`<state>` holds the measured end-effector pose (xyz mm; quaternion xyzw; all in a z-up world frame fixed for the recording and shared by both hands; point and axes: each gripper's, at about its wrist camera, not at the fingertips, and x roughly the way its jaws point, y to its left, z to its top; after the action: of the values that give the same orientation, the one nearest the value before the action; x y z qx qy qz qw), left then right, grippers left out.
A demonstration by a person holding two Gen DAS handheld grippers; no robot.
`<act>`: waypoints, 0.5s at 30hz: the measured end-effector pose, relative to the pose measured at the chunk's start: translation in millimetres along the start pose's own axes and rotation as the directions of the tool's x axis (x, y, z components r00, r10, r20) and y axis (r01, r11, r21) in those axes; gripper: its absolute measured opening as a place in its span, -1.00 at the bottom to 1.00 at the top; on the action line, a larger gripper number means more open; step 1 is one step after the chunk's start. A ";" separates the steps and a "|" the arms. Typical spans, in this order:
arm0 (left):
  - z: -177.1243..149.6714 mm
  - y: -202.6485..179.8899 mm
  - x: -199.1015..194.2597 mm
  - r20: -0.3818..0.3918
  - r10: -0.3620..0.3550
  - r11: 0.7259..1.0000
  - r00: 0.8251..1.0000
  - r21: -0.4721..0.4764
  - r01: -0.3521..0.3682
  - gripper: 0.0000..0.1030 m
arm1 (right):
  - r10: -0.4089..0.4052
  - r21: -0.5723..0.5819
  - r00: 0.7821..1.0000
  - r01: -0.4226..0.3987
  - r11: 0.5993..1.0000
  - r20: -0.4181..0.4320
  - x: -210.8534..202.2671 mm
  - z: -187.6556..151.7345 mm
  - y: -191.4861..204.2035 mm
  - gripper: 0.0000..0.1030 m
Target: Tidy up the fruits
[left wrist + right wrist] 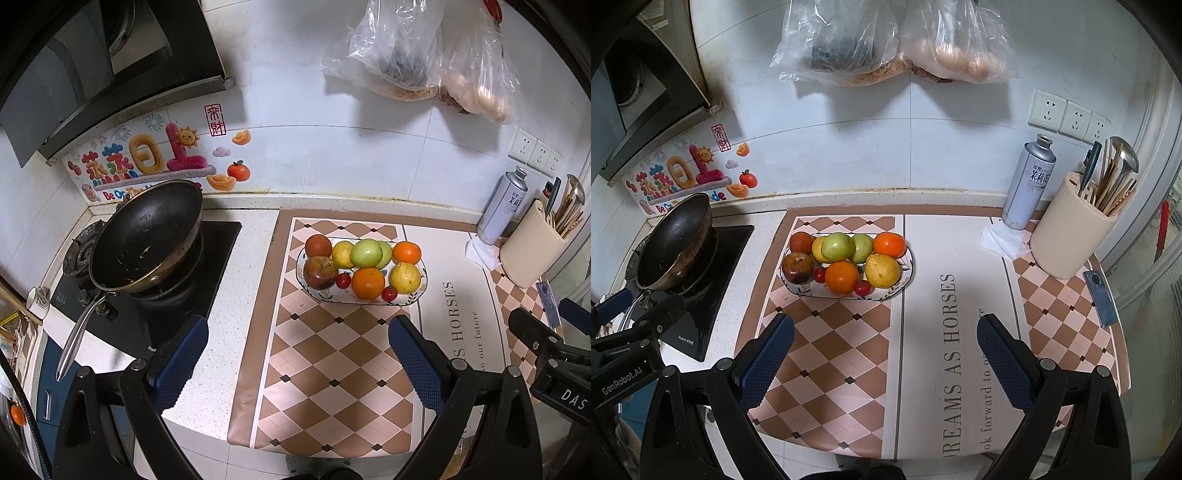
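Evenly and coolly lit from overhead, fairly bright. Soft shadows cast downward on the wall under the hanging plastic bags [886,40], far ahead of the jaws. Mild glare on the bag film. Sharp between and ahead of the jaws; strong fisheye bending and black vignetting at the edges.

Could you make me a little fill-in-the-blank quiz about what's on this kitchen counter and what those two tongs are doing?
1. All the fruit lies together in one patterned ____ on the checkered mat.
2. Both the left tongs and the right tongs are ____, holding nothing.
3. The two small red fruits lie beside the front ____.
4. On the stove left of the mat sits a black ____.

Missing words: dish; open; orange; pan
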<state>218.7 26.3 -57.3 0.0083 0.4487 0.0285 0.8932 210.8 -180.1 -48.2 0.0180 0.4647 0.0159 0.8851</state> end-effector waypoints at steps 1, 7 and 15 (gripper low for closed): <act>-0.2 0.0 -0.2 0.001 -0.001 1.000 1.000 0.000 0.001 0.94 | 0.001 0.001 1.000 -0.001 1.000 0.000 0.0 0.0 -0.1 0.97; 0.4 0.8 -0.8 0.007 0.002 1.000 1.000 0.005 -0.002 0.94 | 0.001 -0.001 1.000 -0.001 1.000 -0.001 0.2 0.3 -0.6 0.97; -0.5 0.8 -1.5 0.007 0.002 1.000 1.000 0.005 -0.002 0.94 | 0.000 -0.003 1.000 0.000 1.000 -0.002 0.5 0.3 -0.5 0.97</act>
<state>217.4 27.0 -56.4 0.0110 0.4455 0.0281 0.8948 211.4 -180.6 -48.5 0.0164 0.4655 0.0167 0.8847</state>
